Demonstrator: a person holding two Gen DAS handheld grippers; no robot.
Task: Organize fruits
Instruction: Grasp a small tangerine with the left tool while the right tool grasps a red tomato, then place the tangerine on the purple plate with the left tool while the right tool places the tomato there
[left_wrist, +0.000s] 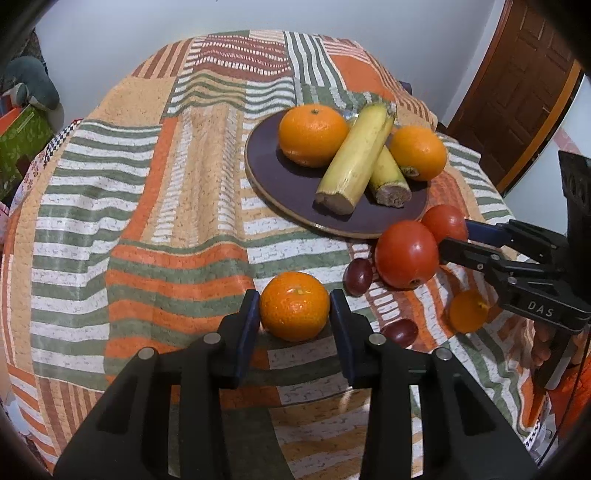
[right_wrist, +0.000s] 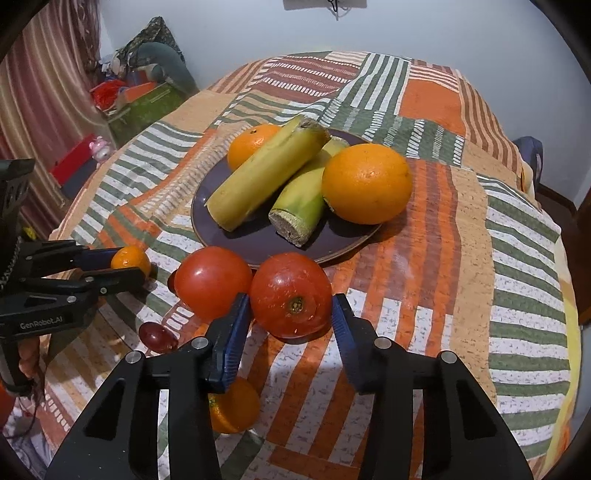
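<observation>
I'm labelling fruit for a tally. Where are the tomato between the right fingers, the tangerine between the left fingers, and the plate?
tomato (right_wrist: 291, 304): right wrist view, stem scar.
tangerine (left_wrist: 294, 305): left wrist view, middle of peel.
plate (left_wrist: 266, 158): left wrist view, bare left part.

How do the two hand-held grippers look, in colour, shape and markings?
Both are matte black plastic with two angular fingers, blue ribbed pads and round silver pins at the joints. The left gripper bears white "GenRobot.AI" lettering on its side, seen from the right wrist camera. The right gripper shows white letters "DAS". A thin dark cable hangs by each handle.
</observation>
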